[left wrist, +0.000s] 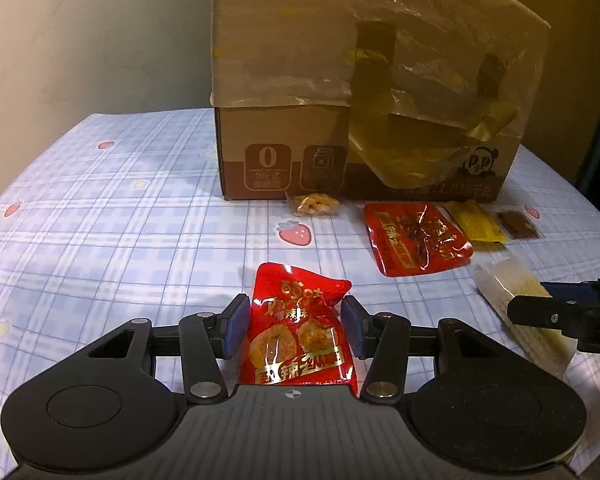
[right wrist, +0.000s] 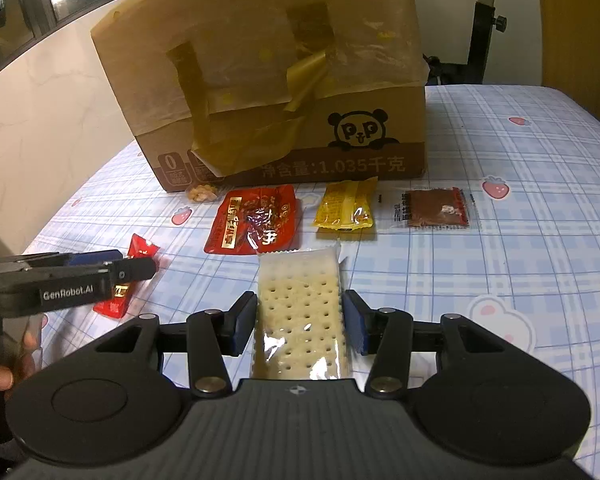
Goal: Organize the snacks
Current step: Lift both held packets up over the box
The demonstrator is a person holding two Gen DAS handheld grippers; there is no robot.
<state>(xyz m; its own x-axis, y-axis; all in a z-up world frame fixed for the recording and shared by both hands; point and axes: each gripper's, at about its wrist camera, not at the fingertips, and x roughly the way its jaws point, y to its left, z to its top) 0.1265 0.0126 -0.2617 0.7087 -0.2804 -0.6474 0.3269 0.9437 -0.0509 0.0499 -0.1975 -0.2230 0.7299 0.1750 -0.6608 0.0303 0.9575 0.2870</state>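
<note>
Red snack pouch (left wrist: pixel 296 328), long axis running forward between left gripper (left wrist: pixel 294 326) jaws, apparently pinched; right gripper (right wrist: pixel 300 322) clamps cracker pack (right wrist: pixel 300 316) likewise

**What the views leave unclear**

The box (right wrist: pixel 284 112) is cut off by the top edge in both views, so what it holds is unseen. Tape (left wrist: pixel 420 92) over its front hides part of the print. Below the box, the red packet (left wrist: pixel 300 332) runs under the left gripper's (left wrist: pixel 294 330) body, its lower end hidden. The cracker pack (right wrist: pixel 300 316) likewise disappears under the right gripper (right wrist: pixel 300 324). The small bag (right wrist: pixel 202 193) against the box is too small to identify. The brown sachet's (right wrist: pixel 436 213) lettering is unreadable.
</note>
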